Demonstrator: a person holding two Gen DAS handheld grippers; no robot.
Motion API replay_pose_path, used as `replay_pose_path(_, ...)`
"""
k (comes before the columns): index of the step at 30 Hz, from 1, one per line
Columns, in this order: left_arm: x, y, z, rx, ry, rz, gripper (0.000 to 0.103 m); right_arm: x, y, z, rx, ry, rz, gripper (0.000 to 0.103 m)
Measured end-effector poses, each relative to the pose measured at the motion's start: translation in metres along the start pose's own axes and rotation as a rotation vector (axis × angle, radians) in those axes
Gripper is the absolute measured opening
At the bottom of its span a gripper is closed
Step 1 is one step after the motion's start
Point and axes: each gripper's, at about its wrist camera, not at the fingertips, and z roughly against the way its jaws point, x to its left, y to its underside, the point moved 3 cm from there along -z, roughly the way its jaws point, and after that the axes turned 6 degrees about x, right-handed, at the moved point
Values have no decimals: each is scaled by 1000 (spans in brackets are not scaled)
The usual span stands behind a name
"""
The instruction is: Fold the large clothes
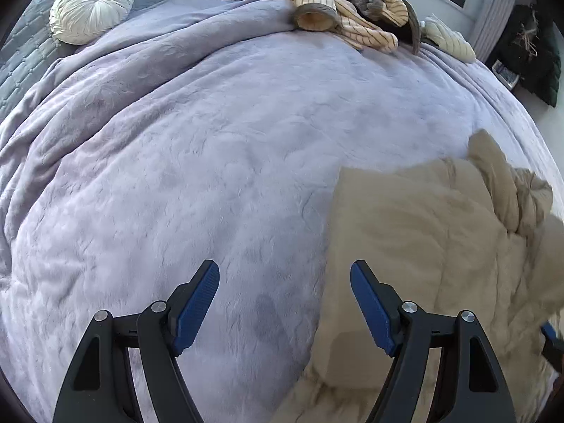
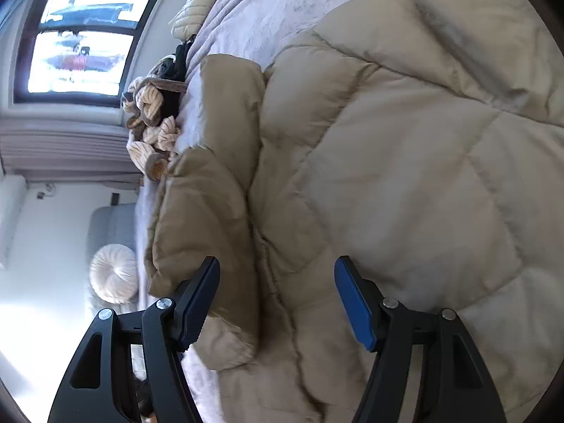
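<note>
My right hand-held gripper point(image 2: 276, 299) hangs apart, clamping nothing, right over the puffy beige quilted jacket point(image 2: 387, 176) on the lavender plush bed point(image 1: 211, 141); its folded sleeve edge lies toward my left finger; my left hand-held gripper point(image 1: 284, 303), also apart, hovers beside the jacket's left edge, with open bed beyond.

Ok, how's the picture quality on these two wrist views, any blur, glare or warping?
Left wrist view: strong fisheye bulge in the lavender blanket, and the beige puffer coat is smeared with motion blur at the right edge. Right wrist view: the scene is rolled sideways, the window is blown out, with washed-out glare at lower left; the coat's near folds look soft.
</note>
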Motion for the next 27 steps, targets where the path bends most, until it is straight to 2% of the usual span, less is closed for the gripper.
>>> replay_pose_path(3, 1, -1, 7, -17, 18, -13, 78, -6, 10, 13, -5, -24, -6, 71)
replay_pose_path(7, 8, -7, -2, 32, 66, 9, 78, -21, 14, 5, 37, -76, -57, 73)
replay_pose_path(10, 5, -14, -7, 46, 130, 53, 78, -9, 15, -8, 66, -124, -26, 73)
replay_pose_path(12, 4, -18, -7, 42, 143, 69, 78, 2, 21, -10, 83, -154, 6, 73)
replay_pose_path(16, 13, -20, -9, 51, 187, 123, 78, 7, 46, -1, 94, -45, 101, 73)
replay_pose_path(18, 13, -20, -12, 55, 185, 121, 78, 6, 48, -1, 100, -6, 127, 74)
replay_pose_path(24, -7, -17, -22, 72, 183, 79, 78, 4, 6, -26, 42, 29, 44, 73)
replay_pose_path(25, -11, -17, -21, 69, 189, 79, 78, 3, 0, -31, 45, 36, 11, 58)
replay_pose_path(26, -12, -17, -20, 65, 192, 77, 78, 4, -3, -33, 53, 33, 4, 20)
replay_pose_path(27, -15, -17, -18, 57, 185, 64, 78, 9, -4, -32, 59, 38, 10, 14)
